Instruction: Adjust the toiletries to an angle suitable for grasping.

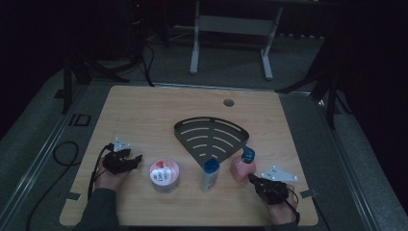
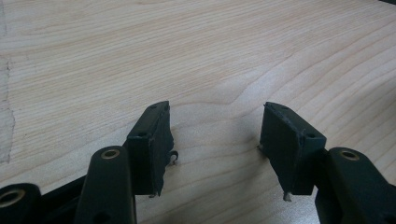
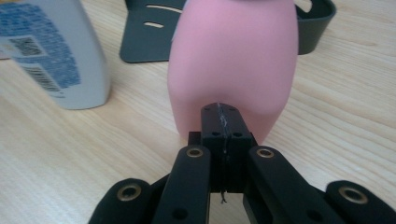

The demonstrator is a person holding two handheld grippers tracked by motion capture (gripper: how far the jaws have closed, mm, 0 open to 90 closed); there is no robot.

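The right tongs [image 3: 219,112] sit with their jaws pressed together, empty, the tips right at the base of the pink plastic pump bottle with a blue dispenser head [image 1: 243,166]; whether they touch it cannot be told. The bottle lies straight ahead of those tongs, away from the person, and stands upright, so its long axis is vertical and the closed jaws point at its lower wall. The right hand is much the nearer one; the left tongs [image 2: 215,140] hold their jaws apart over bare wood close to the near left corner of the light wooden tabletop [image 1: 144,106], well apart from the bottle.

The bottle stands toward the near right corner, just beside the curved rim of the black slotted fan-shaped metal rack [image 1: 210,137]. Its body is smooth, matte and rounded, narrowing upward, probably slippery for a pinch from closed jaws. A white bottle with a blue cap and blue printed label [image 1: 210,174] stands near it on the left, and a round tub with a pink and white lid [image 1: 164,175] sits farther left.
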